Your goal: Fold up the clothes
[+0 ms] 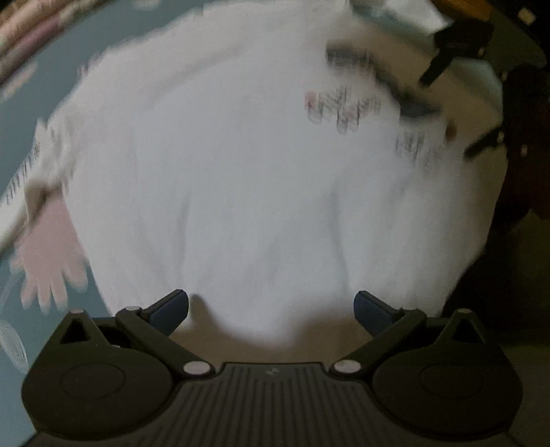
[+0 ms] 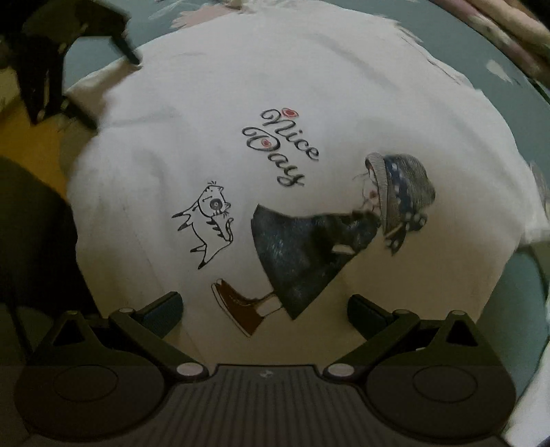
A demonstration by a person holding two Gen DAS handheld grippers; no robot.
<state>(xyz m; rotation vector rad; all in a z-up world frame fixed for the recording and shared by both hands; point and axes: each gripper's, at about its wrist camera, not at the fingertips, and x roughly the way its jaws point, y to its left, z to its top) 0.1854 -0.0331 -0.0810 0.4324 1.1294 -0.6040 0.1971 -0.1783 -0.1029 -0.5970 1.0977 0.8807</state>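
Lying spread flat on a teal-blue printed sheet, the white T-shirt fills most of both views, print side up. In the right wrist view the right gripper sits low at 6 o'clock, jaws spread wide w/ nothing between them but cloth underneath; the dark blue pads frame the brown boot of the printed girl figure. Her dark dress runs up toward 3 o'clock, grey hat w/ dotted blue band beyond it. A line-drawn cat is at approx 9 o'clock of the dress, and the script "Nice Day" w/ small red hearts sits near centre, toward 12. The left gripper shows at 10–11 o'clock of this view, blurred, its dark fingers over the shirt's edge; contact can't be judged.

Left wrist view is heavily motion-blurred. Left gripper at 6 o'clock, jaws wide apart, gripping nothing; the shirt's near edge lies just ahead of the pads, tan surface showing between them. The print is a smear at approx 1 o'clock. The right gripper appears at 1–2 o'clock, fingers apart. At 8–9 o'clock a pink floral motif on the sheet sits beside the shirt's edge. A striped fabric crosses the 1 o'clock corner of the right view.
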